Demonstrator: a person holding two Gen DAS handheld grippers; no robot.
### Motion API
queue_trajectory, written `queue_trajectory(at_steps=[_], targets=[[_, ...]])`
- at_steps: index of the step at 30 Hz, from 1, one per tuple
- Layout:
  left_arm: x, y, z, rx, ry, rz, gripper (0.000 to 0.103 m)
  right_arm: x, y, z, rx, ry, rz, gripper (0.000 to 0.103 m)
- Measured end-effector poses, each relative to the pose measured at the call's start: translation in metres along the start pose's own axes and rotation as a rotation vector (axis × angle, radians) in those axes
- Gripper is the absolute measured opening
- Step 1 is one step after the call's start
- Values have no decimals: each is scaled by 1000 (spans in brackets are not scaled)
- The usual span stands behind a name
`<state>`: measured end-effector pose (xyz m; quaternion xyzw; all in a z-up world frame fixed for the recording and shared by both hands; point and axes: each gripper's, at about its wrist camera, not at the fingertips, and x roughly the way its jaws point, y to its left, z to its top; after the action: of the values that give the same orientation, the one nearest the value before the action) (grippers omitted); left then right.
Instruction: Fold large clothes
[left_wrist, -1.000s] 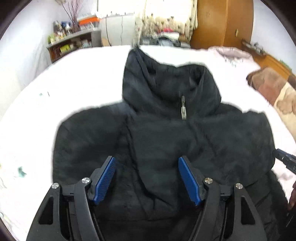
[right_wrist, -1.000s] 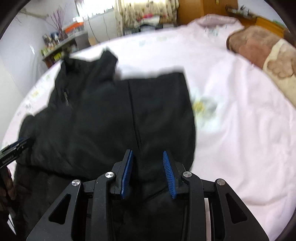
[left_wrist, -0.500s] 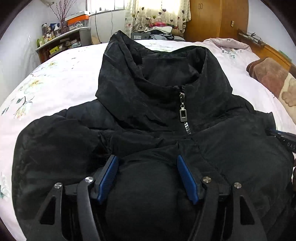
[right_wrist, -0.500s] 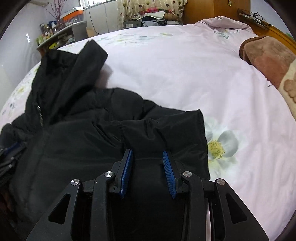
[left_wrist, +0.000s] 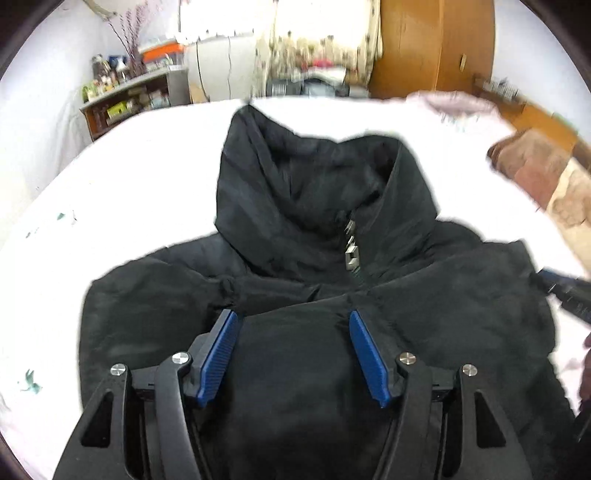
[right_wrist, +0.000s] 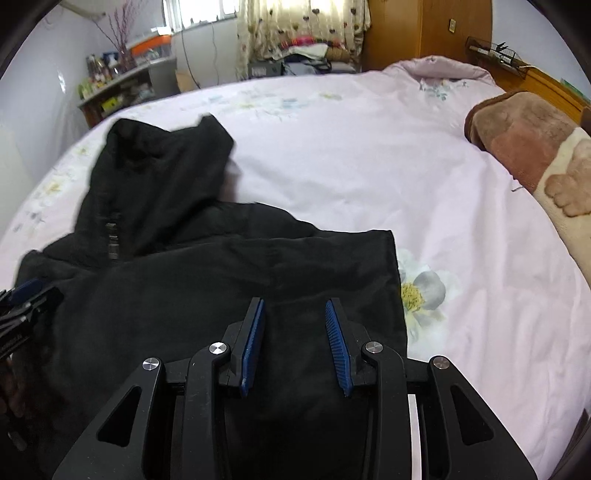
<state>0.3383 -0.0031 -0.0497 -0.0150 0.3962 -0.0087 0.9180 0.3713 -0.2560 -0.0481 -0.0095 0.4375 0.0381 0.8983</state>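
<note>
A black padded jacket (left_wrist: 303, 229) lies on the pink floral bed, collar and hood away from me, with a silver zipper pull (left_wrist: 351, 254) at the neck. It also shows in the right wrist view (right_wrist: 192, 273), filling the left half. My left gripper (left_wrist: 293, 317) is open, its blue pads wide apart over a folded layer of the jacket's lower front. My right gripper (right_wrist: 295, 306) is open over the jacket's right part near its edge. Each gripper's tip shows at the side of the other's view.
The pink bedsheet (right_wrist: 388, 155) spreads to the right of the jacket. A brown and cream blanket (right_wrist: 532, 147) lies at the right edge. A cluttered shelf (left_wrist: 129, 99), curtains and a wooden wardrobe (left_wrist: 432, 48) stand beyond the bed.
Both grippers have lifted and pulled back from the jacket since half a second ago; the garment looks smaller and further off. Both stay open, holding nothing.
</note>
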Motion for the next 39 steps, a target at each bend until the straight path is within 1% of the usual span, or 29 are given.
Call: queue_trajectory(at_steps=[2,4,5,7,9,10,12,15,23,30,35,39], targets=[[-18,-1,-6,-6,-26,-33,65,-14,10,-8,-10,-11,30,35],[-23,-6,-16,18,-25,-43,65,-21,22,-19,-29,-10,57,35],[-19,-8,-22,37,-13,-35,65,-20,26,-22,-39,-5,63,35],[3,-7,-34,47,60,-8,65,-10,37,-31,-63,27,78,35],[17,-2,-45,40,82,-6,68,3,42,-37,-75,58,73,35],[23,2,-47,16,91,-22,68,8,42,-40,-79,71,76,35],[24,3,-47,-1,93,-31,68,14,42,-42,-74,81,81,35],[28,-1,-48,23,88,-21,69,20,42,-44,-76,93,82,35],[29,-1,-54,32,77,-16,70,29,44,-48,-77,109,85,35],[30,-3,-53,42,83,-8,72,31,47,-49,-94,106,70,35],[26,-3,-46,51,114,-20,72,31,47,-47,-93,126,69,35],[16,7,-36,32,150,-71,72,23,47,-41,-104,146,72,35]])
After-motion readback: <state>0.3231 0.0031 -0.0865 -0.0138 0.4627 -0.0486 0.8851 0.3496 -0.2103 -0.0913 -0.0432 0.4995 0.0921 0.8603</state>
